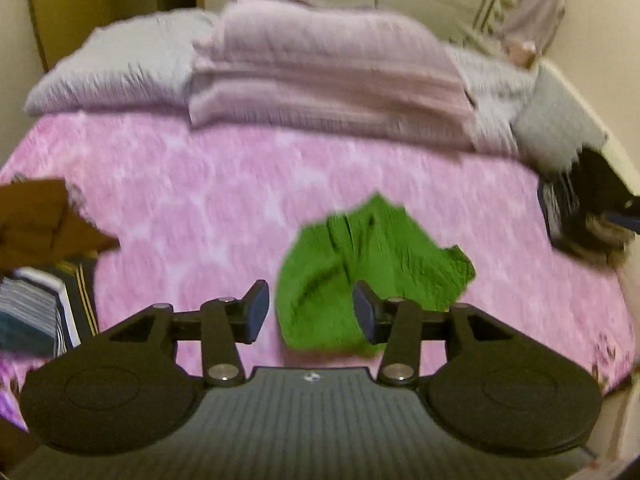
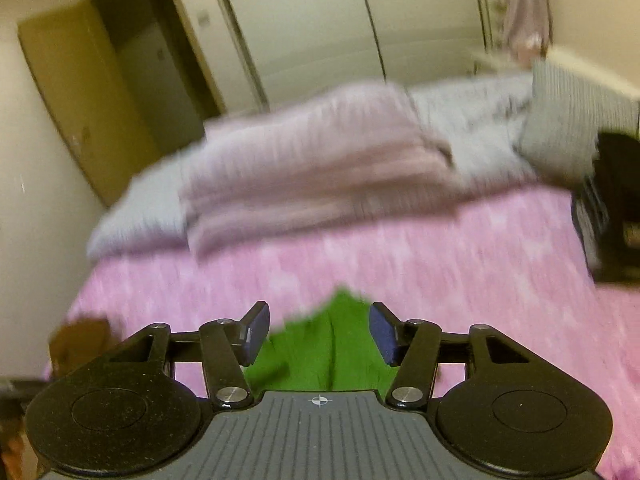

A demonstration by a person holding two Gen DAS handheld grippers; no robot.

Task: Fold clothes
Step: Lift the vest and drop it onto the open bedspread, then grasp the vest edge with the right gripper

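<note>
Both grippers, left gripper [image 1: 310, 314] and right gripper [image 2: 316, 334], hovered released above the crumpled green garment [image 1: 368, 268], which lay near-centre on the pink bedspread [image 1: 200, 200]. Risk, judged: closing on bunched folds would likely lift several layers together.

Both views show warm, even indoor light of moderate brightness; no glare, only soft shadows. Heavy motion blur smears the pink bedspread [image 1: 200, 184] and folded blankets [image 2: 312, 152]. Fisheye curvature bends room edges; corners are vignetted black.
</note>
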